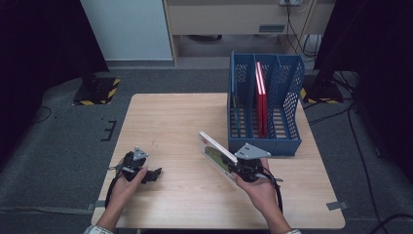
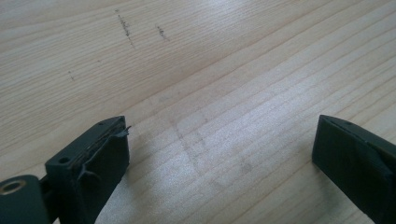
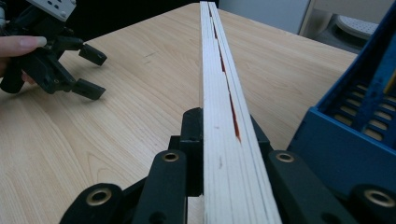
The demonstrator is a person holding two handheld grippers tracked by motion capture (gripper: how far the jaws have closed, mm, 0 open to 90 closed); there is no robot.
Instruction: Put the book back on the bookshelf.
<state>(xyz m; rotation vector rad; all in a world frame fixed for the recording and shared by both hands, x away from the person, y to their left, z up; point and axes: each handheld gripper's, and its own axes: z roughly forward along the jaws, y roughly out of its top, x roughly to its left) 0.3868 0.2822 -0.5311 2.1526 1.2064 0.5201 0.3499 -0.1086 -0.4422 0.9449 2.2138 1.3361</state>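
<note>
Left side of the table (image 1: pixel 160 112): the left gripper (image 1: pixel 155 174) rests low on the wood near the front edge, held in the person's left hand (image 1: pixel 127 184). In its own view the jaws stand wide apart with bare tabletop between them; nothing is gripped. It also appears in the right gripper view (image 3: pixel 88 70), fingers spread, well apart from the work.

Centre: the book (image 1: pixel 217 155) is clamped in the right gripper (image 1: pixel 242 168), raised off the table and tilted, its cover facing up and to the left. In the right gripper view the page edges (image 3: pixel 224 116) run straight away from the jaws, which press on either face near one end (a thin red line shows between the pages; what it is cannot be told).

Right side: the blue file rack (image 1: pixel 265 105) stands just beyond and to the right of the held book, with a red book (image 1: pixel 262 97) upright in its middle compartment. The left and right compartments appear free.

Judgement: the deciding relation is the book's long axis against the rack's slots. The axis now points away and to the left, while the slots run straight back. The right hand (image 1: pixel 258 187), much the nearer, would have to turn the book upright and parallel to the dividers before entry.
</note>
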